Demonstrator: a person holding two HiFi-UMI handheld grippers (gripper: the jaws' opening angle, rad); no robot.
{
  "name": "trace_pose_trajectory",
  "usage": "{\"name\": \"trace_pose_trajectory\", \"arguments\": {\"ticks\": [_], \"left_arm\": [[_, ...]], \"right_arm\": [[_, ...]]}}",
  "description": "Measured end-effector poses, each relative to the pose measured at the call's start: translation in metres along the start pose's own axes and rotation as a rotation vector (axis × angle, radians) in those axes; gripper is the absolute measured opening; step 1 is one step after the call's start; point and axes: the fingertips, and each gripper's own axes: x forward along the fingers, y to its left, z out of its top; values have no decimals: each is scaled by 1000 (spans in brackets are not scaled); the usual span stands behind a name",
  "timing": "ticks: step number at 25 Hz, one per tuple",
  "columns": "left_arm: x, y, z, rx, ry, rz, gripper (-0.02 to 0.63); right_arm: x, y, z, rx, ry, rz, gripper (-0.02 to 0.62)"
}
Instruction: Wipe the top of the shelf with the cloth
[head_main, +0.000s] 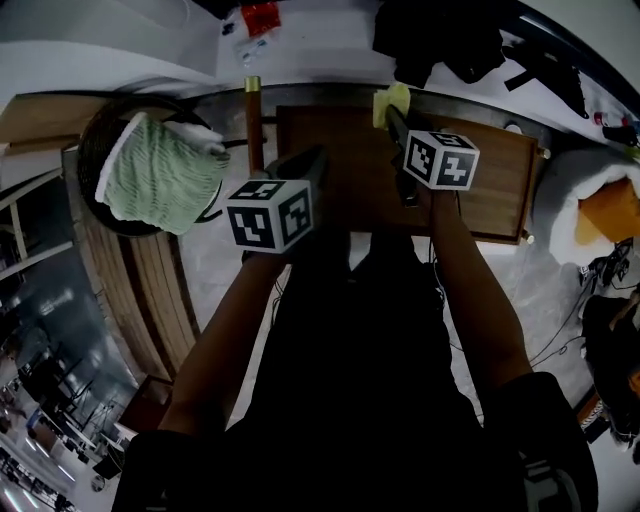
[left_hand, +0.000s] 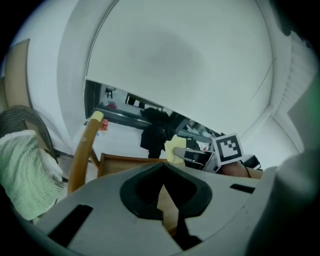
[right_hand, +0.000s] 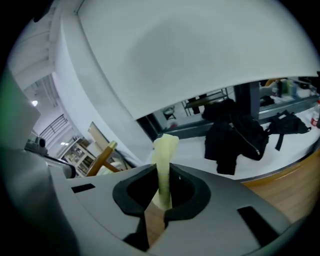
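A yellow cloth (head_main: 392, 103) sticks out of my right gripper (head_main: 391, 114), which is shut on it over the far edge of the brown wooden shelf top (head_main: 490, 195). In the right gripper view the cloth (right_hand: 164, 155) stands up as a thin folded strip between the jaws of the right gripper (right_hand: 161, 186). My left gripper (head_main: 318, 160) hovers over the shelf's left part, shut with nothing in it. In the left gripper view, the left gripper (left_hand: 163, 186) faces the shelf top (left_hand: 125, 164), the cloth (left_hand: 175, 149) and the right gripper (left_hand: 197, 157).
A dark round basket (head_main: 95, 150) holding a pale green towel (head_main: 155, 175) stands left of the shelf, beside a wooden pole (head_main: 253, 120). Black clothing (head_main: 440, 40) lies on a white ledge beyond. A white cushion with something orange (head_main: 600, 205) sits to the right, cables below it.
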Motion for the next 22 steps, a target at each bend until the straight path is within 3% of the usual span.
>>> {"name": "trace_pose_trajectory", "arguments": {"ticks": [4,9,14,18,22], "left_arm": [[-31,40,9,22,-1,20,11],[-54,66,13,-16,-5,-40,11],[-63,83,6,-26,5,-57,11],[-64,84,-2,-28,14,-104,11],[-59,82,-5,-35,16,-128,11]], "right_arm": [[52,77,-16,-19,38,90,49],[103,143,-65,-32,150,165,49],[137,153,-111,-57,274,128,49],[145,147,-123,-62,291,122,49],[143,145,-126,-154,309,116,49]]}}
